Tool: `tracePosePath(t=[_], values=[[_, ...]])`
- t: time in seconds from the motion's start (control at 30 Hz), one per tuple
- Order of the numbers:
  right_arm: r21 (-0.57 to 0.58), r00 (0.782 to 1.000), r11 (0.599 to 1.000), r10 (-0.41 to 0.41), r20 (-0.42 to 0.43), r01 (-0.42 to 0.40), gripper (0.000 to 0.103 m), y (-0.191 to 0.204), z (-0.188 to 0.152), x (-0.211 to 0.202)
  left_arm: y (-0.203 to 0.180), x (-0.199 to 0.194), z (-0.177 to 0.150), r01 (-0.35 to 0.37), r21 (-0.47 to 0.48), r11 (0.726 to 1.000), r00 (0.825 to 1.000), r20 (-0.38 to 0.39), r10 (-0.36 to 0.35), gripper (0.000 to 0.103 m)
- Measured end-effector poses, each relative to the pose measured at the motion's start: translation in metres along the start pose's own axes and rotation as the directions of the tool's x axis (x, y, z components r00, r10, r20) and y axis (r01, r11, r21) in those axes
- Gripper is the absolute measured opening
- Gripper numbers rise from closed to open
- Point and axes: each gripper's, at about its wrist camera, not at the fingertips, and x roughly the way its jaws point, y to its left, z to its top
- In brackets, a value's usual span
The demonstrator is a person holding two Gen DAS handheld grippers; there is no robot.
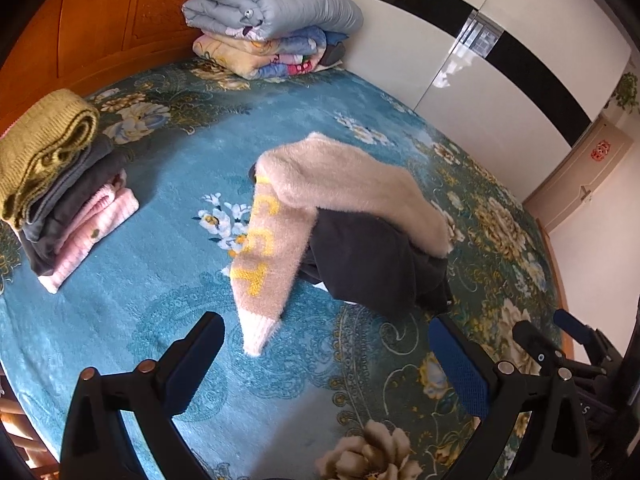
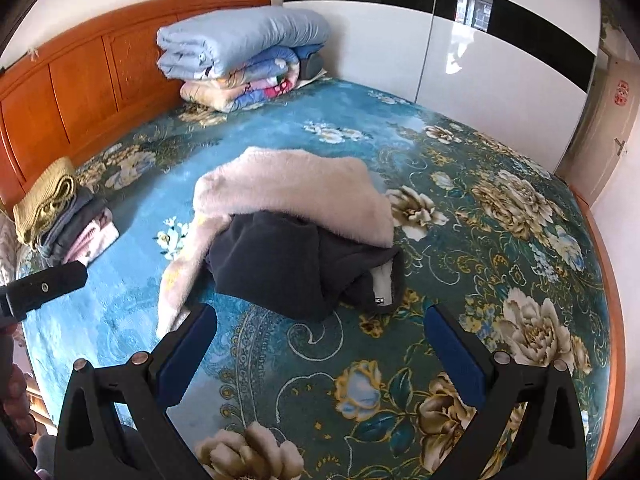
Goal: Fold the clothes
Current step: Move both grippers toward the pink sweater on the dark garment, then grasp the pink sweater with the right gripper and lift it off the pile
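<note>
Bedroom; bed with teal floral blanket point(image 2: 460, 216), orange wooden headboard point(image 2: 80, 92) at 10 o'clock, glossy white wardrobe point(image 2: 500, 92) with black band at 1 o'clock.

Folded quilts point(image 2: 240, 56), stacked against headboard, 11 o'clock.

Fluffy cream sweater point(image 2: 296, 188) with yellow lettering, unfolded, mid-bed at 12 o'clock, draped over dark grey garment point(image 2: 280, 264); one sleeve point(image 1: 260, 280) trailing toward the camera.

Stack of folded clothes point(image 1: 60, 192), olive knit on top, grey and pink beneath, 9 o'clock, well apart from the heap.

Left gripper point(image 1: 324, 356): blue-padded jaws spread wide, holding nothing; sleeve cuff just beyond, near left finger.

Right gripper point(image 2: 320, 344): jaws spread wide, holding nothing; dark garment's edge just ahead, between fingertips, not touching.
</note>
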Motion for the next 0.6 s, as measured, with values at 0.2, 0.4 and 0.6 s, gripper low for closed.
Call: tracePosePath(t=[0.2, 0.4, 0.6], values=[[-0.028, 0.999, 1.0, -0.002, -0.036, 0.001, 0.103, 0.013, 0.01, 0.021, 0.018, 0.017, 0.005, -0.01, -0.019, 1.0, 1.0, -0.009, 0.01, 0.103], [-0.085, 0.998, 0.996, 0.034, -0.053, -0.038, 0.103, 0.038, 0.029, 0.06, 0.056, 0.022, 0.01, -0.072, -0.063, 0.995, 0.997, 0.0, 0.072, 0.103], [-0.236, 0.993, 0.965, 0.106, -0.054, -0.116, 0.103, 0.105, 0.075, 0.147, 0.102, 0.011, 0.01, -0.134, -0.126, 0.983, 0.991, 0.011, 0.137, 0.103]])
